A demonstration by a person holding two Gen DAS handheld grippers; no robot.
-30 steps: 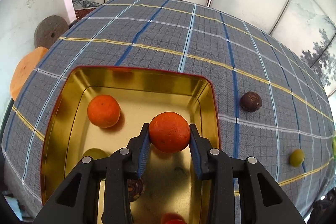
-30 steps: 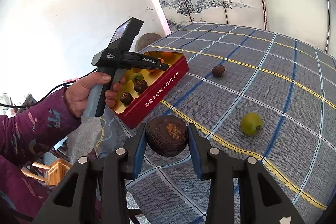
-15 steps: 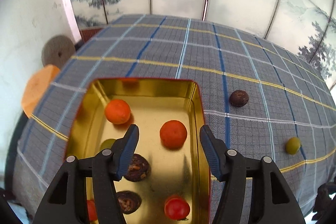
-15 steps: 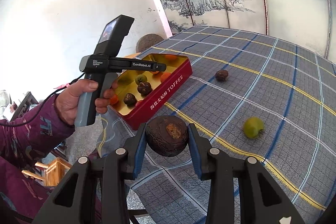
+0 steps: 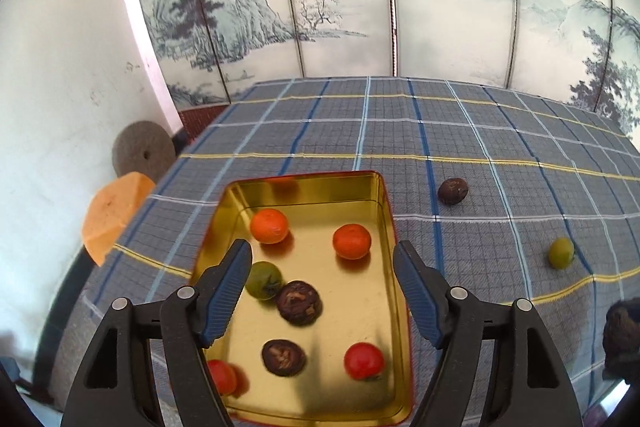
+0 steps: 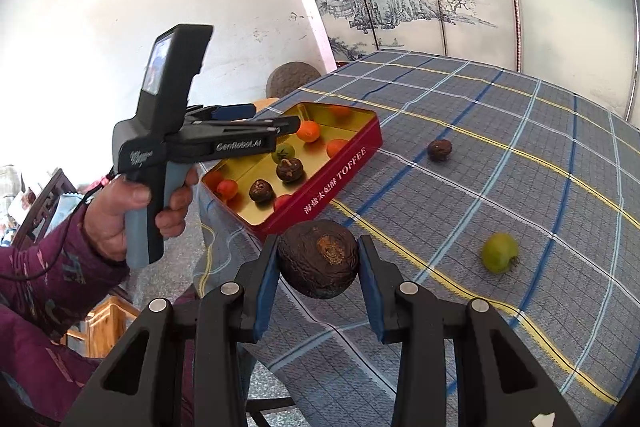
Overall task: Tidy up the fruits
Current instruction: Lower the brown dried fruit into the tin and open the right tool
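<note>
A red tin with a gold inside [image 5: 384,227] [image 6: 340,167] sits at the table's left corner and holds several fruits: oranges, red ones, dark brown ones and a green one. My left gripper [image 5: 322,261] is open and empty, raised above the tin; the orange [image 5: 352,241] lies below it. My right gripper [image 6: 318,259] is shut on a dark brown fruit [image 6: 318,259], held above the table's near edge, right of the tin. A dark brown fruit [image 5: 453,190] [image 6: 439,149] and a green fruit [image 5: 561,253] [image 6: 499,252] lie loose on the checked cloth.
A checked grey-blue cloth [image 5: 400,131] covers the table. A round grey stone [image 5: 143,155] and an orange block [image 5: 114,211] stand off the table's left edge by the white wall. A painted folding screen [image 5: 360,7] stands behind. A wooden chair [image 6: 44,199] is at left.
My left gripper opened, dropped the orange into the tin, then lifted up and back. My right gripper kept hold of its dark brown fruit and barely moved.
</note>
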